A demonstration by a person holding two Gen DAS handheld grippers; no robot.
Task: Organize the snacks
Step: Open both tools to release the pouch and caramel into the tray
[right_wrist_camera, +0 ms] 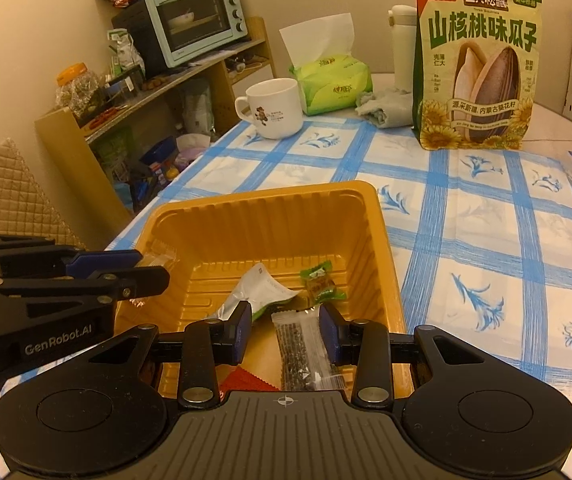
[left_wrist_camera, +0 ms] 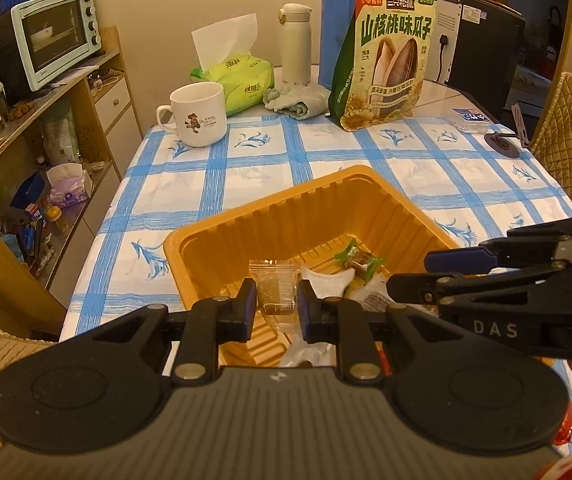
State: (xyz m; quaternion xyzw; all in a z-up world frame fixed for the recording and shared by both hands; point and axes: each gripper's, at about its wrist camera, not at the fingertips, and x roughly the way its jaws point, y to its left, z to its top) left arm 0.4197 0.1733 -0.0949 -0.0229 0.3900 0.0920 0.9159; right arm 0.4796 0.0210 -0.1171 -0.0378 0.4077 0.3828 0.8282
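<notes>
We see a ribbed orange plastic tray [left_wrist_camera: 221, 236] near the front edge of a table covered in a blue-checked cloth [right_wrist_camera: 486, 216]. Our left gripper [left_wrist_camera: 277, 300] pinches a clear, crinkly snack packet [left_wrist_camera: 275, 288] over the tray's left rim. Our right gripper [right_wrist_camera: 286, 332] has its fingers spread around a long clear bar packet [right_wrist_camera: 306, 344], its long axis pointing away from us; contact is unclear. Only the right view shows that bar. A green-wrapped candy [right_wrist_camera: 320, 282] and a white foil sachet [right_wrist_camera: 253, 292] lie inside. A tall sunflower seed bag [right_wrist_camera: 478, 68] stands at the far edge.
</notes>
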